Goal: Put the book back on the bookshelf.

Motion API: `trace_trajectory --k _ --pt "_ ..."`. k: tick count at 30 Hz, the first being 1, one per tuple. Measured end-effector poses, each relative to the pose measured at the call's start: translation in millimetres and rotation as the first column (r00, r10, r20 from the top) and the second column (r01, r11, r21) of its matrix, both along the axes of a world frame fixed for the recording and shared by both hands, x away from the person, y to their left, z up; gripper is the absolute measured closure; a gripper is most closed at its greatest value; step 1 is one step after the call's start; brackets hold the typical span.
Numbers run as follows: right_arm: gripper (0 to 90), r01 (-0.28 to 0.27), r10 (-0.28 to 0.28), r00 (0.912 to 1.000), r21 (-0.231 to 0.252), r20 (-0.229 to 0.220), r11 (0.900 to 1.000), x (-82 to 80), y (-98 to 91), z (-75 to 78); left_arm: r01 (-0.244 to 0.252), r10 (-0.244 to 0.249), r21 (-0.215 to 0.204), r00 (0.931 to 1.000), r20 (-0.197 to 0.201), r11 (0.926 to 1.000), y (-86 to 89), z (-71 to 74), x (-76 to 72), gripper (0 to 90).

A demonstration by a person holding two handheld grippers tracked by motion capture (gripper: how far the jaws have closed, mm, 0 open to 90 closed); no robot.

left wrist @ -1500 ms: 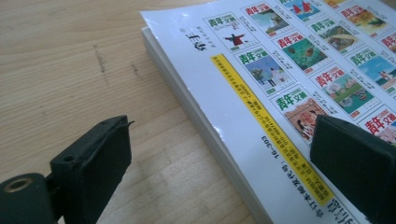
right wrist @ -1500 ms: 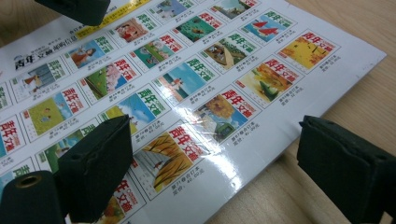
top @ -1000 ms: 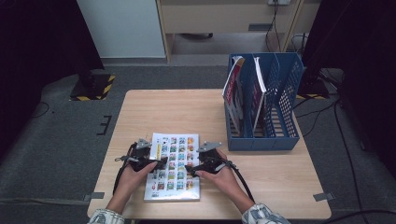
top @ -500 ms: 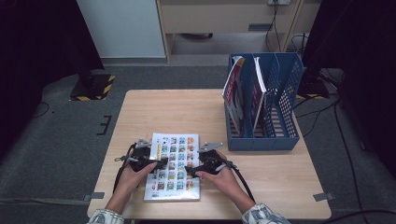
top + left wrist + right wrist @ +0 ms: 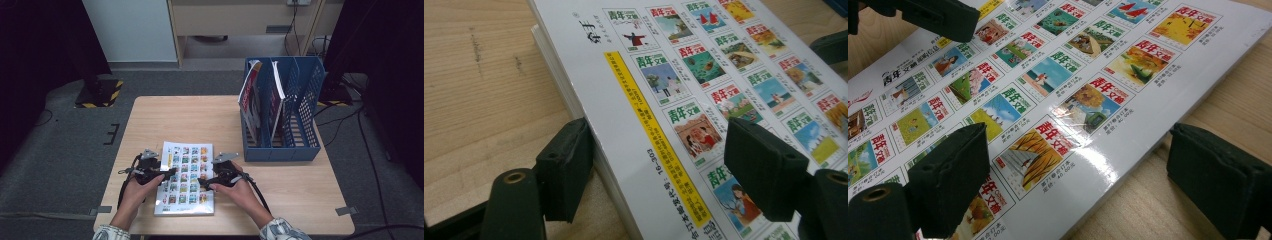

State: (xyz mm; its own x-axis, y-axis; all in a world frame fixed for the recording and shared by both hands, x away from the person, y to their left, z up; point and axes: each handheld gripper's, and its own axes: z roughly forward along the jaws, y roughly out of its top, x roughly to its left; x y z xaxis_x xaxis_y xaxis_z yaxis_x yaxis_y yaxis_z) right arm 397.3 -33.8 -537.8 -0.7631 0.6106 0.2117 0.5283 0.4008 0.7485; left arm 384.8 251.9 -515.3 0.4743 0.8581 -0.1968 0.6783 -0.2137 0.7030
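We see one change: the jaws of the left gripper (image 5: 167, 173) have just been closing in over the left edge of the magazine (image 5: 186, 178), which lies at the table's (image 5: 210, 120) near edge. In the left gripper view, one pad (image 5: 566, 167) now touches the magazine's (image 5: 704, 100) side edge down by the tabletop (image 5: 484, 90), while the other pad (image 5: 764, 175) stands over the printed cover; we cannot tell whether it presses on it. The magazine's edge sits between the two pads.
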Motion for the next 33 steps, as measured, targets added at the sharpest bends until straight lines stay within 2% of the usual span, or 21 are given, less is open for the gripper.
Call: trace_trajectory --k 2,6,8,9,10,11,12,14,15,16,18,22,23,25,27,28,29,32,33 --pt "10.4 -0.001 0.001 1.0 0.0 0.001 1.0 0.1 -0.1 0.0 0.015 -0.014 -0.017 0.9999 0.006 0.9997 0.3 2.9 -3.8 30.7" --pt "10.4 -0.001 0.001 1.0 0.0 0.001 1.0 0.1 -0.1 0.0 0.034 -0.034 -0.015 0.9993 0.018 0.9993 -2.9 5.2 -6.2 31.8" --pt "10.4 -0.001 0.001 1.0 0.0 0.001 1.0 0.1 -0.1 0.0 0.04 -0.04 -0.048 0.9992 0.001 0.998 -4.5 5.3 -4.2 32.6" --pt "10.4 -0.001 0.001 1.0 0.0 0.001 1.0 0.1 -0.1 0.0 0.04 -0.04 -0.048 0.9992 0.001 0.998 -4.5 5.3 -4.2 34.0" --pt "10.4 0.0 0.0 1.0 0.003 0.003 1.0 0.1 0.1 -0.3 0.046 -0.046 -0.092 0.9989 -0.002 0.9947 -7.2 7.7 -4.0 34.2" --pt "10.4 0.0 0.0 1.0 0.002 0.0 1.0 0.1 0.0 -0.1 0.046 -0.046 -0.092 0.9989 -0.002 0.9947 -7.2 7.7 -4.0 35.2" --pt "10.3 0.0 0.0 1.0 0.003 0.003 1.0 0.2 0.0 -0.3 0.028 -0.025 -0.097 0.9992 0.032 0.9949 -9.4 13.8 -5.4 37.6" --pt "10.3 0.0 0.0 1.0 0.002 0.001 1.0 0.2 -0.1 -0.2 0.027 -0.023 -0.076 0.9982 0.056 0.9967 -14.7 19.1 -4.7 38.5" --pt "10.3 0.0 0.0 1.0 0.002 0.001 1.0 0.2 -0.1 -0.2 0.027 -0.023 -0.076 0.9982 0.056 0.9967 -14.7 19.1 -4.7 38.0" --pt "10.3 -0.001 0.001 1.0 0.002 0.002 1.0 0.1 -0.1 -0.2 0.04 -0.038 -0.04 0.9972 0.065 0.9984 -19.5 20.2 -2.4 37.8" --pt "10.3 -0.001 0.001 1.0 0.002 0.002 1.0 0.1 -0.1 -0.2 0.023 -0.02 -0.052 0.9972 0.072 0.9984 -21.2 20.4 -1.0 40.8" --pt "10.3 -0.004 0.004 1.0 0.003 0.002 1.0 0.4 -0.2 -0.3 0.044 -0.042 -0.037 0.9968 0.069 0.9983 -23.9 18.2 0.4 44.4" --pt "10.2 -0.004 0.004 1.0 0.003 0.002 1.0 0.6 -0.3 -0.3 0.037 -0.035 -0.039 0.9969 0.07 0.9985 -23.3 17.6 0.6 46.0" --pt "10.1 -0.008 0.008 1.0 0.003 0.002 1.0 0.9 -0.5 -0.3 0.03 -0.027 -0.061 0.9981 0.055 0.9977 -21.1 16.4 2.2 50.7" --pt "10.1 -0.007 0.007 1.0 0.004 0.001 1.0 0.8 -0.4 -0.3 0.031 -0.028 -0.065 0.9984 0.049 0.9974 -20.3 16.1 3.1 54.6" --pt "10.1 -0.006 0.006 1.0 0.003 0.002 1.0 0.7 -0.3 -0.3 0.04 -0.037 -0.097 0.9988 0.033 0.9944 -19.1 15.5 4.7 56.6" --pt "10.1 -0.007 0.007 1.0 0.002 0.004 1.0 0.8 -0.3 -0.4 0.043 -0.04 -0.102 0.9988 0.028 0.9939 -19.3 15.6 5.1 58.4" --pt "10.1 -0.006 0.006 1.0 0.002 0.002 1.0 0.7 -0.3 -0.3 0.047 -0.044 -0.062 0.9982 0.042 0.997 -24.0 16.0 3.6 60.7" --pt "10.1 -0.006 0.006 1.0 0.002 0.002 1.0 0.7 -0.3 -0.3 0.047 -0.044 -0.062 0.9982 0.042 0.997 -24.0 16.0 3.6 60.7"
